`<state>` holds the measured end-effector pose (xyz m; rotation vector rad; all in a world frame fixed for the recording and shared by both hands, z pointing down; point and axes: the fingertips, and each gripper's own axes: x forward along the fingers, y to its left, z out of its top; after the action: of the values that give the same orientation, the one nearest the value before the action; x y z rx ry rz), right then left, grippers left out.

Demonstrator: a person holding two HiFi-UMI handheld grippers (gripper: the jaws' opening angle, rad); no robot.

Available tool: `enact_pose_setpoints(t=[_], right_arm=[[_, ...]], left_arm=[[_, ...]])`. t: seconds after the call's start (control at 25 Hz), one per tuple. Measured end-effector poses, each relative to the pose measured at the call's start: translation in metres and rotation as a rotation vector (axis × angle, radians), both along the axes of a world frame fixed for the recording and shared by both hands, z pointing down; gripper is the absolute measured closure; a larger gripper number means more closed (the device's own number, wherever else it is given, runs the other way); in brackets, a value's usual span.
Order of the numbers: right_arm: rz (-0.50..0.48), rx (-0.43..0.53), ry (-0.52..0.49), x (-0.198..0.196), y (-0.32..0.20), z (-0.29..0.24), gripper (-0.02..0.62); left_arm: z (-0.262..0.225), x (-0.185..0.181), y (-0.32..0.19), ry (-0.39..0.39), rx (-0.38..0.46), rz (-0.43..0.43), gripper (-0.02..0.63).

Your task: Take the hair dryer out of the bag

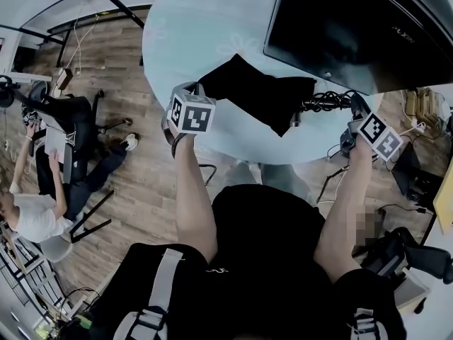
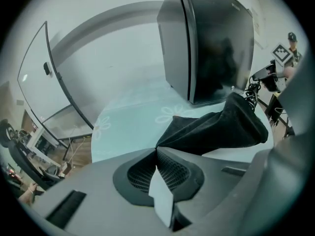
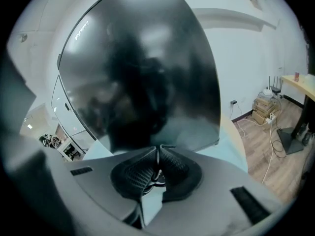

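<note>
A black cloth bag (image 1: 258, 94) lies slumped on the round pale blue table (image 1: 191, 27). My left gripper (image 1: 201, 86) is shut on the bag's near left corner; in the left gripper view the pads pinch the cloth (image 2: 156, 149) and the bag (image 2: 216, 127) stretches off to the right. A black coiled cord (image 1: 324, 103) runs out of the bag's right end toward my right gripper (image 1: 355, 110). Its jaws (image 3: 157, 155) stand nearly together with a thin black part, seemingly that cord, between the pads. The hair dryer's body is not visible.
A large dark monitor (image 1: 340, 27) stands on the table's far right, close in front of the right gripper (image 3: 142, 73). A person sits at a desk (image 1: 42, 190) at the left. Boxes and cables (image 1: 421, 108) lie on the wooden floor at the right.
</note>
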<state>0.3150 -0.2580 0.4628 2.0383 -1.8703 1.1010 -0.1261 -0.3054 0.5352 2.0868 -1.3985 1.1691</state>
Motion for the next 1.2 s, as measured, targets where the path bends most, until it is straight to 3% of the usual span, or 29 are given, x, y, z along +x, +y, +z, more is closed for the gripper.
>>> enact_pose_setpoints(t=[0.32, 0.52, 0.68, 0.72, 0.8, 0.88, 0.92, 1.0, 1.2], right_arm=[[0.116, 0.049, -0.038, 0.034, 0.002, -0.014, 0.566], [0.175, 0.040, -0.047, 0.044, 0.024, -0.006, 0.568], [0.215, 0.014, -0.039, 0.048, 0.052, 0.003, 0.568], [0.227, 0.007, -0.039, 0.048, 0.060, 0.006, 0.568], [0.251, -0.010, -0.043, 0.046, 0.078, 0.012, 0.568], [0.275, -0.031, -0.048, 0.045, 0.098, 0.022, 0.568], [0.287, -0.039, -0.052, 0.044, 0.107, 0.026, 0.568], [0.308, -0.053, -0.065, 0.039, 0.124, 0.035, 0.566], [0.341, -0.079, -0.090, 0.021, 0.160, 0.052, 0.565]], left_arm=[[0.004, -0.034, 0.007, -0.018, -0.022, -0.072, 0.595], [0.027, -0.034, 0.025, -0.054, -0.100, -0.020, 0.595], [0.026, -0.023, 0.030, -0.029, -0.126, 0.020, 0.594], [0.024, -0.021, 0.030, -0.031, -0.124, 0.037, 0.590], [0.018, -0.011, 0.031, -0.016, -0.124, 0.101, 0.521], [0.010, 0.010, 0.035, 0.049, -0.123, 0.197, 0.408], [0.006, 0.021, 0.037, 0.087, -0.119, 0.240, 0.392], [0.000, 0.037, 0.040, 0.131, -0.096, 0.293, 0.394], [0.004, 0.070, 0.050, 0.153, -0.059, 0.379, 0.521]])
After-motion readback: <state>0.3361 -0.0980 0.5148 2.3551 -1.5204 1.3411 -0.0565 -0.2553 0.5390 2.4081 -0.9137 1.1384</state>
